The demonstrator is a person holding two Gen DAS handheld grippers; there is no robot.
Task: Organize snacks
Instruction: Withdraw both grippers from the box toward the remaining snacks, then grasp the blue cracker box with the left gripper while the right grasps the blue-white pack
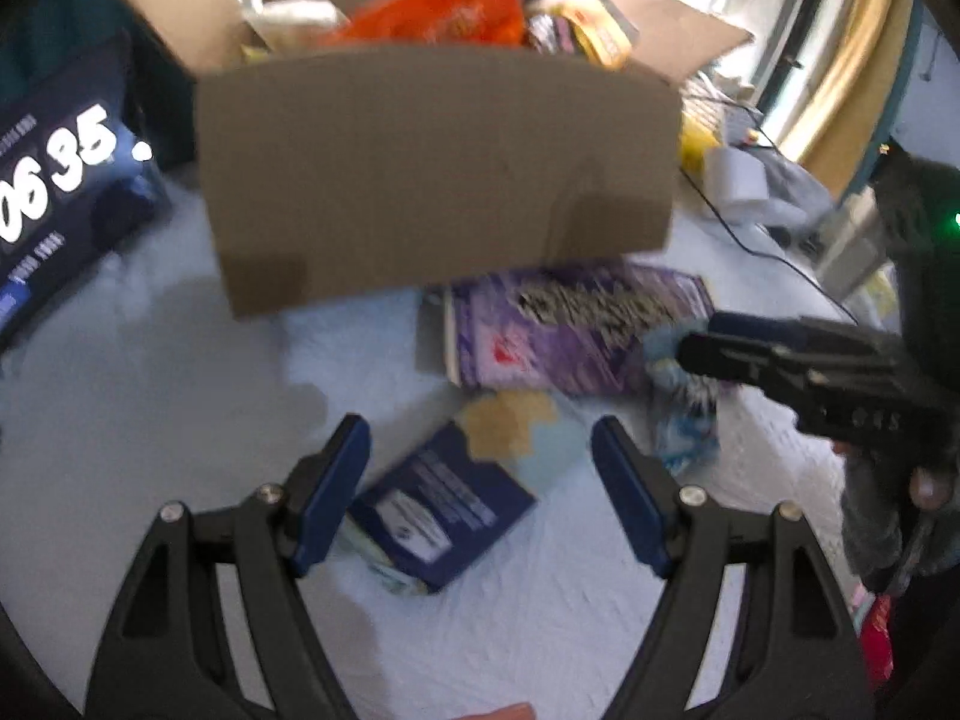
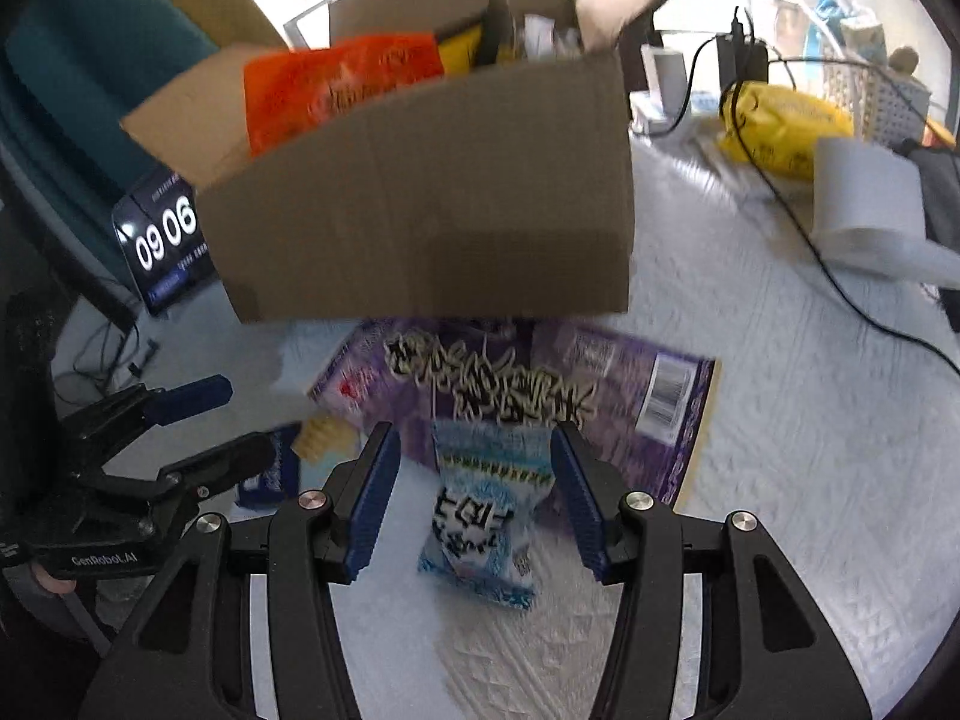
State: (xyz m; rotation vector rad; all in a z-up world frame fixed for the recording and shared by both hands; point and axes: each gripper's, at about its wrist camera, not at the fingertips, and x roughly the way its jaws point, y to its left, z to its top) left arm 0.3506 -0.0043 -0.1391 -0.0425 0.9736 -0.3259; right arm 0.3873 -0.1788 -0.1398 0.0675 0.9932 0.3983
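Observation:
An open cardboard box point(image 1: 438, 174) point(image 2: 432, 204) stands on the white cloth with an orange bag point(image 1: 444, 6) point(image 2: 336, 90) and other snack packs in it. In front of it lies a flat purple packet point(image 1: 576, 330) point(image 2: 624, 396). My left gripper point(image 1: 480, 438) is open above a dark blue cracker box point(image 1: 444, 498) point(image 2: 270, 468), nothing between its pads. My right gripper point(image 2: 471, 444) point(image 1: 780, 354) is open over a small light-blue snack bag point(image 2: 480, 516) point(image 1: 684, 432), whose top end shows between the pads without touching them.
A clock display point(image 1: 54, 180) point(image 2: 165, 240) stands left of the box. At the right are a yellow bag point(image 2: 780, 126), a white paper roll point(image 2: 864, 204) and black cables point(image 2: 840, 294). A hand point(image 1: 924, 486) holds the right gripper.

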